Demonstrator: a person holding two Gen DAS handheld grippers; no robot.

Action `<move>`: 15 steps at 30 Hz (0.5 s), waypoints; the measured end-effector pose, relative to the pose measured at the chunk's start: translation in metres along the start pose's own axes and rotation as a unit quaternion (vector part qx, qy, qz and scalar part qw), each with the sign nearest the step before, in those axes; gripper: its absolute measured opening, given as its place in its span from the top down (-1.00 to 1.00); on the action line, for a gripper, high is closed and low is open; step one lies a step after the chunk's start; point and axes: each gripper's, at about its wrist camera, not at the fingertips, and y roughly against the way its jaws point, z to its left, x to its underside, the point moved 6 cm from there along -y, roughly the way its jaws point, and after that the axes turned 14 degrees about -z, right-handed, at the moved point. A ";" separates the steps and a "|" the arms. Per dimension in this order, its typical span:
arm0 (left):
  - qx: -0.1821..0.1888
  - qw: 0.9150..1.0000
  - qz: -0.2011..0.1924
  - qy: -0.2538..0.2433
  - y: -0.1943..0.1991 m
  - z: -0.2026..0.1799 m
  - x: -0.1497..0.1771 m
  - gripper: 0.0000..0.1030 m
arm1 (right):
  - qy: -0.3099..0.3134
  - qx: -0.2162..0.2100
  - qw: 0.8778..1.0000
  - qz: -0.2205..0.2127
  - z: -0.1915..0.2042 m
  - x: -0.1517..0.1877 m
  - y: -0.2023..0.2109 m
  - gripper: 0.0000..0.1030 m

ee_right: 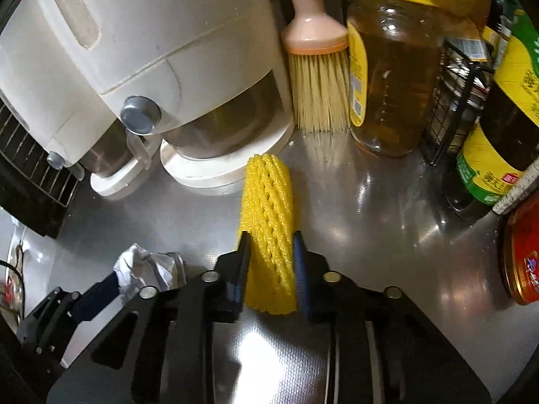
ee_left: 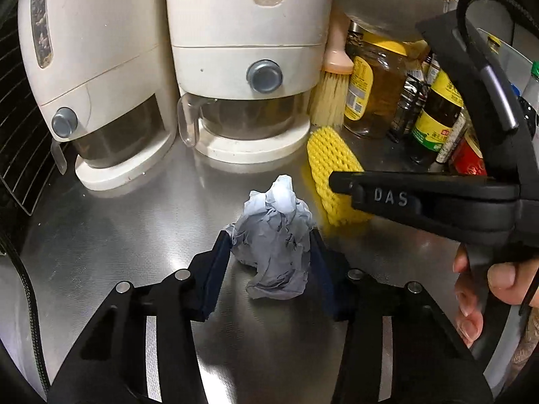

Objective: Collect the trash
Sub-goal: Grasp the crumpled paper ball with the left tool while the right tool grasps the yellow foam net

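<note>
left gripper (ee_left: 269,245) pinches the paper wad (ee_left: 274,235) — it may tear free; right gripper (ee_right: 271,262) squeezes the foam net (ee_right: 267,232), which could spring out onto the desk (ee_right: 353,235).

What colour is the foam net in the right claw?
Bright yellow foam net, with a diamond mesh pattern; clearest in the right wrist view.

Steel counter (ee_left: 111,235) carries crumpled paper (ee_left: 273,232), yellow foam net (ee_right: 267,222), two white dispensers (ee_left: 235,67), oil jar (ee_right: 387,77).
</note>
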 end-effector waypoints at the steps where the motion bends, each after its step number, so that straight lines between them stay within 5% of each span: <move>1: 0.000 1.000 -0.001 0.001 0.002 0.000 0.000 0.15 | 0.001 -0.001 1.000 -0.003 0.000 0.000 0.005 0.61; 15: -0.031 0.998 -0.049 0.010 0.109 0.005 0.003 0.17 | 0.034 0.001 0.998 -0.060 0.020 0.017 0.113 0.68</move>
